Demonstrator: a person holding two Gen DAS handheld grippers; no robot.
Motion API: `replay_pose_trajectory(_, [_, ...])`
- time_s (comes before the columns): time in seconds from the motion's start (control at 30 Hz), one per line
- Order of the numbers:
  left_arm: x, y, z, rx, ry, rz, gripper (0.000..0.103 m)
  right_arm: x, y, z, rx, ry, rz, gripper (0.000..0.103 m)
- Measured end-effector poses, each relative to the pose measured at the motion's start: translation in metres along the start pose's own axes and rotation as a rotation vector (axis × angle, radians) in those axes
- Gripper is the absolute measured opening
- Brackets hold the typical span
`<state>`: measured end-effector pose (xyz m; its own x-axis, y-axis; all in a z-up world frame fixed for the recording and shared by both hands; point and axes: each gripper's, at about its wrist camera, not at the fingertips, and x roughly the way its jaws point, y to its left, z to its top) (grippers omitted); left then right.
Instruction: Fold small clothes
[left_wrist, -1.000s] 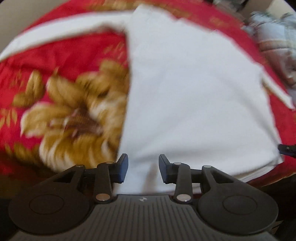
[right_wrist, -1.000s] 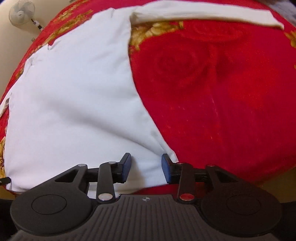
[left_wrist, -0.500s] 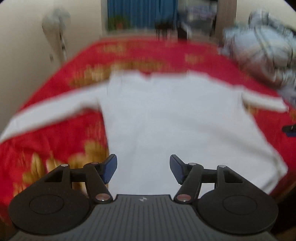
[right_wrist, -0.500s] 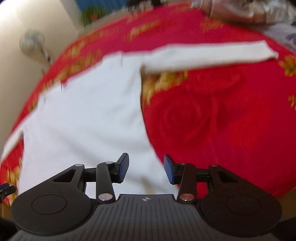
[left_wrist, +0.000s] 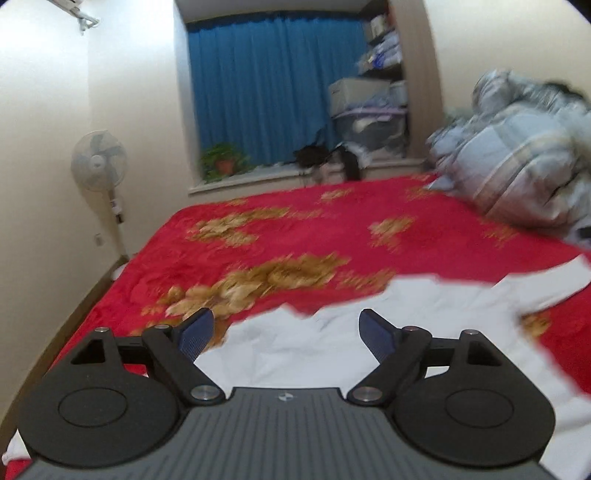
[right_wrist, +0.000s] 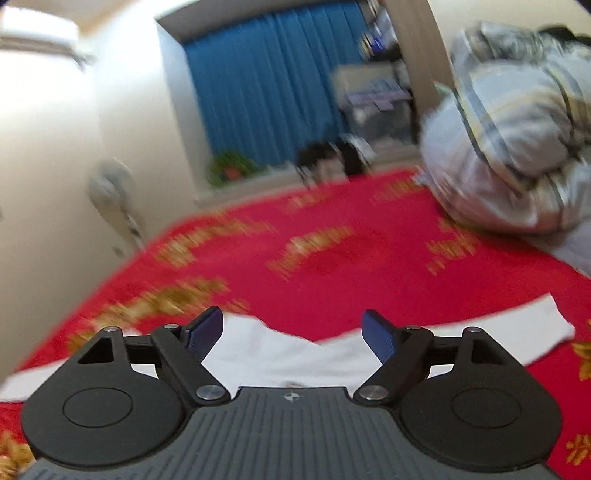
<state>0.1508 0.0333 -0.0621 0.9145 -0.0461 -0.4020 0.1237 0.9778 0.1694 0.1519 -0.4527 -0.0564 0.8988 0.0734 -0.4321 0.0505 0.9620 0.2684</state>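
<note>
White cloth, a long-sleeved shirt (left_wrist: 332, 354), lies spread on a red blanket (left_wrist: 332, 236) with gold flowers that covers the bed. In the left wrist view the shirt fills the near right part of the frame, rumpled, with one sleeve (left_wrist: 546, 284) running off toward the right edge. The left gripper (left_wrist: 286, 332) hangs over the shirt's near part with its jaws spread wide and nothing between them; whether the fingers touch the cloth cannot be told.

In the right wrist view the shirt (right_wrist: 280, 354) shows as a band just past the fingers, and a sleeve (right_wrist: 517, 332) stretches flat to the right, its cuff end lying on the blanket (right_wrist: 369, 266). The right gripper (right_wrist: 293, 328) is likewise wide apart and holds nothing, above the cloth.

Farther back a grey striped duvet (left_wrist: 517, 166) sits bundled at the far right of the bed. Beyond the bed a blue curtain (left_wrist: 273, 85) hangs over a sill that carries a potted plant (left_wrist: 223, 162) and some dark items too blurred to name. A standing fan (left_wrist: 99, 162) stands by the left wall. To the right of the curtain, stacked boxes (left_wrist: 365, 110) fill a shelf. Both views are blurred, the right one more so.
</note>
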Motion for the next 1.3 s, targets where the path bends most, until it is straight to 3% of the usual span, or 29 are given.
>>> replay_pose_trajectory(0.03, [0.016, 0.001, -0.013, 0.007, 0.072, 0.037, 0.088, 0.015, -0.010, -0.003, 0.016, 0.035, -0.053, 0.080])
replay_pose_trajectory(0.07, [0.034, -0.002, -0.017, 0.007, 0.197, 0.110, 0.076, 0.035, -0.023, -0.003, 0.042, 0.123, -0.140, 0.076])
replay_pose_trajectory(0.1, [0.042, 0.001, -0.017, -0.037, 0.235, 0.140, 0.076, 0.048, -0.034, -0.006, 0.080, 0.160, -0.190, 0.073])
replay_pose_trajectory(0.17, [0.047, 0.012, -0.012, -0.146, 0.207, 0.084, 0.076, 0.067, -0.068, -0.005, 0.204, 0.205, -0.242, 0.071])
replay_pose_trajectory(0.23, [0.054, 0.015, -0.008, -0.156, 0.199, 0.091, 0.076, 0.083, -0.100, -0.006, 0.328, 0.215, -0.290, 0.070])
replay_pose_trajectory(0.3, [0.064, 0.016, -0.006, -0.170, 0.218, 0.089, 0.076, 0.096, -0.131, -0.010, 0.436, 0.220, -0.362, 0.063])
replay_pose_trajectory(0.4, [0.076, 0.021, -0.008, -0.228, 0.263, 0.053, 0.076, 0.111, -0.163, -0.023, 0.521, 0.230, -0.438, 0.054])
replay_pose_trajectory(0.63, [0.082, 0.014, -0.015, -0.184, 0.272, 0.031, 0.076, 0.120, -0.212, -0.049, 0.655, 0.188, -0.540, 0.052])
replay_pose_trajectory(0.77, [0.084, 0.012, -0.016, -0.177, 0.274, 0.035, 0.076, 0.126, -0.220, -0.045, 0.633, 0.135, -0.549, 0.052])
replay_pose_trajectory(0.8, [0.084, 0.012, -0.016, -0.178, 0.275, 0.036, 0.076, 0.127, -0.221, -0.045, 0.626, 0.126, -0.554, 0.044])
replay_pose_trajectory(0.87, [0.084, 0.015, -0.017, -0.181, 0.275, 0.041, 0.076, 0.130, -0.225, -0.045, 0.604, 0.119, -0.574, 0.015])
replay_pose_trajectory(0.93, [0.083, 0.017, -0.017, -0.183, 0.273, 0.047, 0.076, 0.131, -0.231, -0.046, 0.617, 0.101, -0.579, 0.005])
replay_pose_trajectory(1.0, [0.082, 0.021, -0.017, -0.187, 0.273, 0.054, 0.076, 0.128, -0.230, -0.043, 0.625, 0.069, -0.566, 0.004])
replay_pose_trajectory(1.17, [0.080, 0.029, -0.017, -0.198, 0.270, 0.070, 0.076, 0.126, -0.190, -0.019, 0.479, -0.003, -0.567, 0.004])
replay_pose_trajectory(1.23, [0.081, 0.034, -0.016, -0.215, 0.274, 0.080, 0.076, 0.126, -0.159, -0.006, 0.387, -0.038, -0.545, 0.004])
replay_pose_trajectory(1.3, [0.079, 0.041, -0.013, -0.255, 0.271, 0.080, 0.076, 0.128, -0.101, 0.011, 0.208, -0.088, -0.484, 0.004])
